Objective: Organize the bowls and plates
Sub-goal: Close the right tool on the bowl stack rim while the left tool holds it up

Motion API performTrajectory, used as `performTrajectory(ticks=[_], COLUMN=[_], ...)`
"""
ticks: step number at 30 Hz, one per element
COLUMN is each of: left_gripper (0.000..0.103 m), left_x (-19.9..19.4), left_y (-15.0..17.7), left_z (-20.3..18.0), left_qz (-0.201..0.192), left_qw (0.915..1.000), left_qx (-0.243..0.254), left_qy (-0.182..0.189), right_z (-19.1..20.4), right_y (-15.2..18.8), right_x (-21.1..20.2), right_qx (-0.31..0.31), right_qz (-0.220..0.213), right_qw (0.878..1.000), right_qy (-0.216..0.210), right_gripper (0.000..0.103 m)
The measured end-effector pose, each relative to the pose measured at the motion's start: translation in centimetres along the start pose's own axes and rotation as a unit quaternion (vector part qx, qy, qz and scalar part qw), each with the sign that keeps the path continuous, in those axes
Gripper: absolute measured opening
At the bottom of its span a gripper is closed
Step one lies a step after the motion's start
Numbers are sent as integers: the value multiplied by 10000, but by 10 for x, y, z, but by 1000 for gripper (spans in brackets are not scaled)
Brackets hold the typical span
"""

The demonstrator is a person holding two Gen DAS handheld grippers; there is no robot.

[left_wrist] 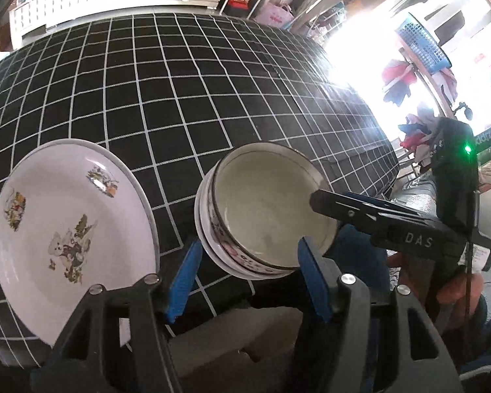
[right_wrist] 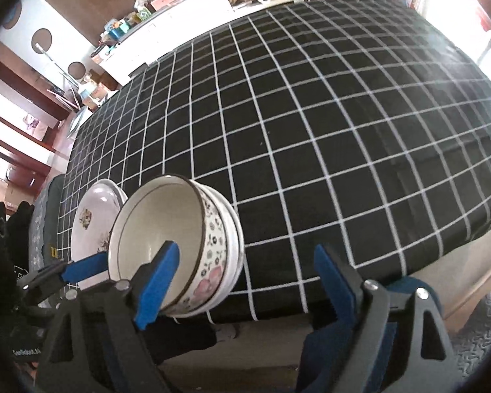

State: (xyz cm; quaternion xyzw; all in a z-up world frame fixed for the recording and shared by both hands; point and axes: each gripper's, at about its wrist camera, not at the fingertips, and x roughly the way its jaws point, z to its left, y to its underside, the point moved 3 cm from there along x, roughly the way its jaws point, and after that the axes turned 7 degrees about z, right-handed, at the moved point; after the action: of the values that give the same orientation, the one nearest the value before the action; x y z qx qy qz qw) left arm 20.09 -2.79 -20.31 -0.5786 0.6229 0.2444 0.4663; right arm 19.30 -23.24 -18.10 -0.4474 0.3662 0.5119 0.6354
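Stacked bowls (left_wrist: 265, 209) sit at the table's (left_wrist: 180, 98) near edge, plates (left_wrist: 72, 229) just beside them. Both claws gape, holding nothing — left gripper (left_wrist: 248, 281) straddles the near rim, right gripper (right_wrist: 245, 281) has one finger inside. Glazed ceramic: stiff, slick, chippable — pinch the rim wall. Bowl count unclear, bases hidden.

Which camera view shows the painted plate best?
The left wrist view: there the plate lies nearly whole, its painted figures clear, only its near edge hidden behind the left gripper. In the right wrist view the stacked bowls cover most of it; only a slice with one motif shows.
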Motion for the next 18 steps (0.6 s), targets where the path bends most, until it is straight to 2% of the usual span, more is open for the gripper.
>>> performTrajectory(ticks=[18], left_gripper=[59], left_x=[38], left_y=[-10], left_z=[28], left_qz=[495], left_qw=[9977], left_qx=[-176], left_qy=[427], right_z=[-15], right_y=[-6], right_x=[30], right_qx=[130], right_qz=[607], right_qw=[9979], right_qy=[-207], right_gripper=[87])
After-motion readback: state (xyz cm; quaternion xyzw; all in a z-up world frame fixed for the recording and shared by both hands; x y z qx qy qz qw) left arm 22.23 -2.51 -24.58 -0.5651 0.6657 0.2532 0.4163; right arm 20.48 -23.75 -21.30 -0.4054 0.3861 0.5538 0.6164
